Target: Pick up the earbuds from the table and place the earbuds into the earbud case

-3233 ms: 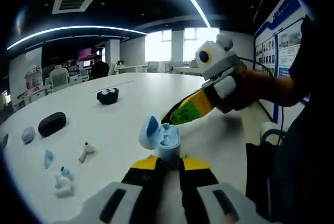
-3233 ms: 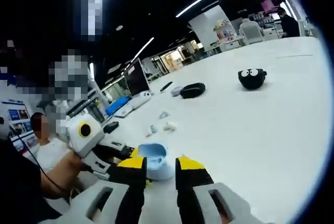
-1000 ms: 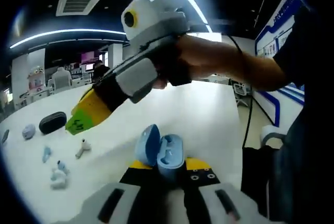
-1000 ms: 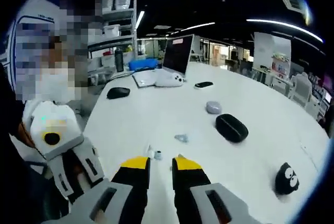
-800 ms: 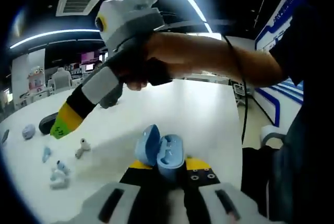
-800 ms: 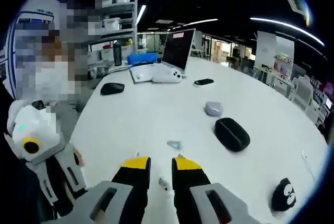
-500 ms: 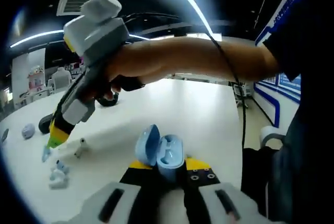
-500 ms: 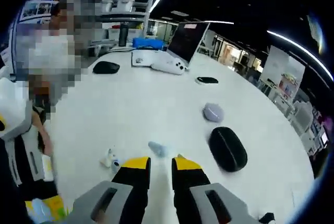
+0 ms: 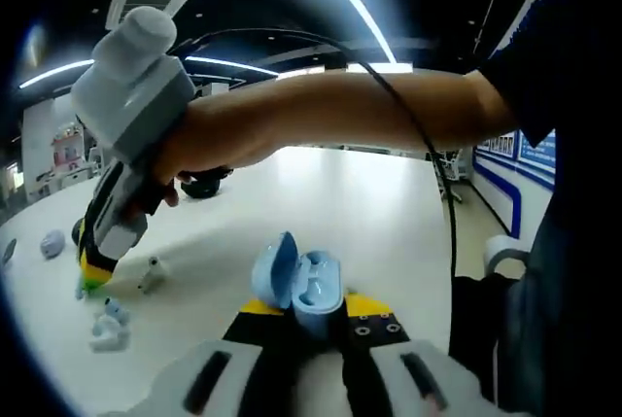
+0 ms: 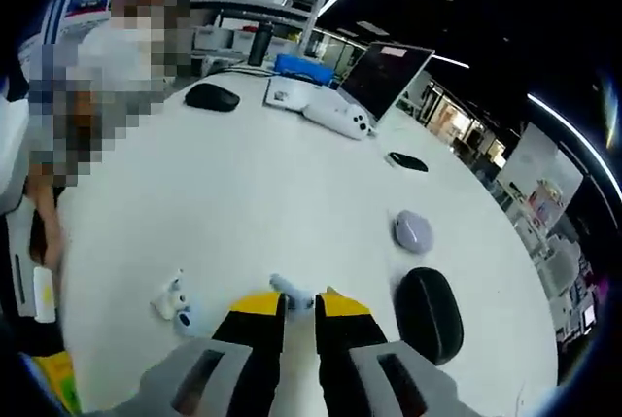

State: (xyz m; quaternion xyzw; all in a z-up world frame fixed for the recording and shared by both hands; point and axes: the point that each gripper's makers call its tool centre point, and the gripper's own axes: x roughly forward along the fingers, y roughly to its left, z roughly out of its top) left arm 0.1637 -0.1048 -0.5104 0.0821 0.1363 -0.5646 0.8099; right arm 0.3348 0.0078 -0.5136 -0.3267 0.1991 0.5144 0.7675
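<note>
Your left gripper (image 9: 309, 312) keeps its jaws pinched on the light blue earbud case (image 9: 303, 284), which stands with its lid swung up to the left just as it did half a second ago. Your right gripper (image 9: 92, 271), seen from the left gripper view, has dropped lower and further left since then, and its yellow tips now sit down at the white table (image 9: 369, 213), right over a pale blue earbud (image 10: 292, 292). In the right gripper view that earbud lies just ahead of the yellow tips, closer between them than before, and the jaws stand a narrow gap apart with nothing yet held. A white stemmed earbud (image 9: 151, 274) lies just beside the right gripper's tips, and a white and blue pair (image 10: 174, 302) rests on the table to the left of your right jaws, nearer than half a second ago because the camera has moved forward. Beyond the tips you can see a black oval case (image 10: 429, 313), a small lilac case (image 10: 414, 229) and, further off, a laptop (image 10: 374, 82).
</note>
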